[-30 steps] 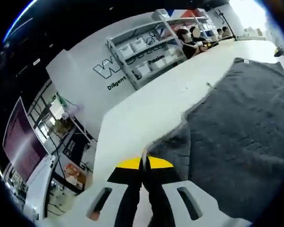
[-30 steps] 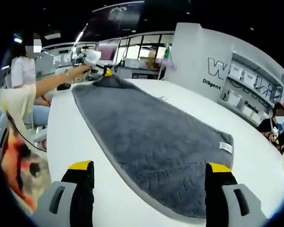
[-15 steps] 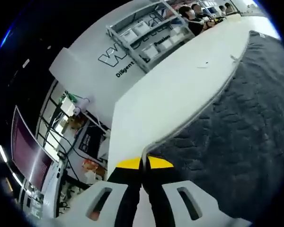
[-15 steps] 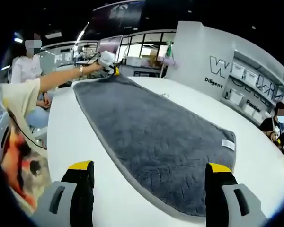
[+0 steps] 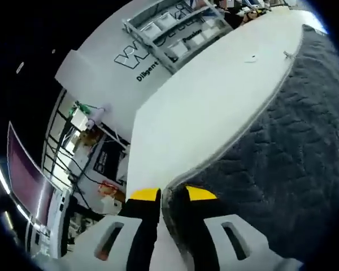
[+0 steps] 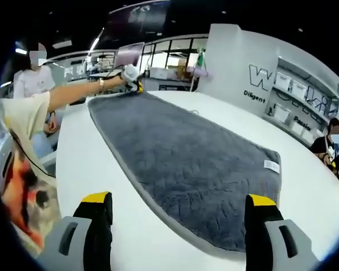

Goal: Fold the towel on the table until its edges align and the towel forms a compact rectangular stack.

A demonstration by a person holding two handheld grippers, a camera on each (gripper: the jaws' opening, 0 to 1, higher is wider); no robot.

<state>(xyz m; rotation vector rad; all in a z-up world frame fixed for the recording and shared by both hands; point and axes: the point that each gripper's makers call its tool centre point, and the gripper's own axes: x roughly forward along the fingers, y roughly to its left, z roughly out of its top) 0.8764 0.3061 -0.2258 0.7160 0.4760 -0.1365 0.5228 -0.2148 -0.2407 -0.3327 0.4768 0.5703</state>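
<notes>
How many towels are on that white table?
1. A grey towel lies spread flat along the white table. The left gripper pinches its far corner; the open right gripper hovers at the near end.

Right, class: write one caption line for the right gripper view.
Open right gripper faces a flat grey towel on a white table.

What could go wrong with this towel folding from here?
The left gripper pinches only the very corner of the grey towel, so it might slip free when pulled. The right gripper hangs open, holding nothing, so that end could drag or bunch. The towel lies near the table edge and may slide off.
</notes>
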